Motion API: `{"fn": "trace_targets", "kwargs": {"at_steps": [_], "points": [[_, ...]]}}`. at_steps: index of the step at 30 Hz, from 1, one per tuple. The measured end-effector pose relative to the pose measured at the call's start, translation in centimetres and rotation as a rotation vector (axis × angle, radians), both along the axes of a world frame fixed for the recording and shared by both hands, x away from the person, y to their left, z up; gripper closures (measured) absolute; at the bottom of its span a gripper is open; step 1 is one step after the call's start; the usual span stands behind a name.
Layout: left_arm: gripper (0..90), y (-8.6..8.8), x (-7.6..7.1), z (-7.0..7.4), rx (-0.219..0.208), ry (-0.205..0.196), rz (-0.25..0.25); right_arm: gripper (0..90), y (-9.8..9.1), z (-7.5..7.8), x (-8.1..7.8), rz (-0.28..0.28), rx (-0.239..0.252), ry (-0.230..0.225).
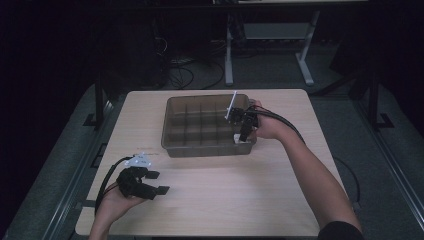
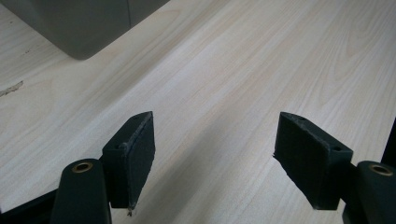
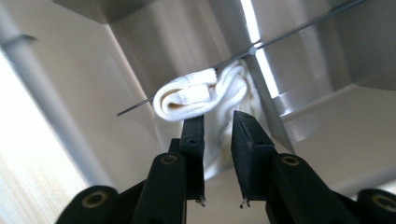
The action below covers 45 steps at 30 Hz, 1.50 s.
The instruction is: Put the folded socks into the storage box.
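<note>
Near edge of the worktop [image 1: 215, 200]: our left gripper [image 1: 155, 182] rests low in the left hand [image 1: 112, 205], fingers [image 2: 133, 158] spread wide, nothing between them, bare wood below. In the left gripper view a corner of the grey divided bin [image 2: 84, 28] sits up ahead, well apart from the fingers. Farther out, the bin [image 1: 200, 145] stands mid-worktop with its grid of compartments. Our right gripper [image 1: 244, 135] points down into the bin's near right corner compartment, right hand [image 1: 267, 125] just outside the wall. In the right gripper view a rolled white cloth [image 3: 201, 95] lies in that compartment against the divider wall; the fingers [image 3: 194, 154] stand narrowly apart with a tail of the cloth between them. We can't tell if the pads press on it. A thin wire [image 3: 280, 35] crosses above the cloth.
</note>
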<state>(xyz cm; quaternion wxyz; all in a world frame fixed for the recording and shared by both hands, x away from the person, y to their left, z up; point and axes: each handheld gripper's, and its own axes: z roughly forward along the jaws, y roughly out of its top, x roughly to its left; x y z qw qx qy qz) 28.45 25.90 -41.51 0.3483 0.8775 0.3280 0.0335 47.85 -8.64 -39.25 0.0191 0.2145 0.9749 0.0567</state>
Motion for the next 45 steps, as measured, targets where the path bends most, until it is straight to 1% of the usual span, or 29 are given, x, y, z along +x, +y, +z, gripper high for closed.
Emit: {"fn": "trace_targets", "kwargs": {"at_steps": [4,6,8,11,12,13,15,17,18,22,24,26,29,36,40,42,45], "points": [[28.6,-0.1,0.0,0.0,0.001,0.002,0.000,74.1,-0.2,1.2,-0.3,0.000,0.032,-0.012],[28.6,-0.2,0.0,0.0,0.004,0.001,-0.004,76.4,-0.1,1.7,-0.5,0.008,0.050,-0.016],[28.7,-0.2,0.0,0.0,0.005,-0.001,-0.004,77.1,0.1,2.2,-0.6,0.013,0.069,-0.021],[28.7,-0.2,0.0,0.0,0.005,0.000,-0.004,77.4,0.5,2.5,-0.6,0.026,0.091,-0.017],[28.7,-0.2,0.0,0.0,0.004,0.002,-0.004,77.3,0.8,2.4,-0.7,0.030,0.100,-0.008],[28.7,-0.2,0.0,0.0,0.006,0.002,-0.005,77.5,1.0,2.3,-0.7,0.032,0.097,-0.004],[28.7,-0.2,0.0,-0.1,0.005,0.004,-0.003,78.3,1.2,1.7,-0.6,0.040,0.073,0.006],[28.6,-0.1,0.0,-0.1,0.008,0.003,-0.005,80.0,1.3,1.2,-0.6,0.040,0.062,0.022],[28.6,-0.1,0.0,-0.1,0.007,0.004,-0.005,80.3,1.4,1.1,-0.5,0.040,0.052,0.022],[28.6,0.0,0.0,0.0,0.002,0.000,0.000,81.4,1.3,0.4,-0.4,0.035,0.037,0.033],[28.7,0.0,0.0,0.0,0.001,-0.001,0.001,82.2,1.1,0.2,-0.2,0.024,0.047,0.040],[28.6,-0.1,-0.1,0.0,0.004,0.002,-0.001,82.5,1.0,-0.1,-0.1,0.021,0.031,0.044],[28.6,-0.2,0.0,0.0,0.004,0.001,-0.002,82.5,0.8,-0.2,-0.1,0.013,0.043,0.047],[28.6,-0.3,-0.1,0.0,0.009,0.004,-0.007,82.5,0.4,-0.6,0.0,0.002,0.048,0.049],[28.6,-0.4,-0.1,-0.1,0.010,0.004,-0.008,76.0,0.2,-0.2,-0.2,-0.002,0.062,0.031],[28.6,-0.3,-0.1,-0.1,0.012,0.002,-0.009,75.6,0.0,0.0,-0.2,-0.010,0.085,0.034],[28.6,-0.3,0.0,-0.2,0.015,0.005,-0.009,74.6,-0.3,0.3,-0.2,-0.017,0.096,0.032]]}}
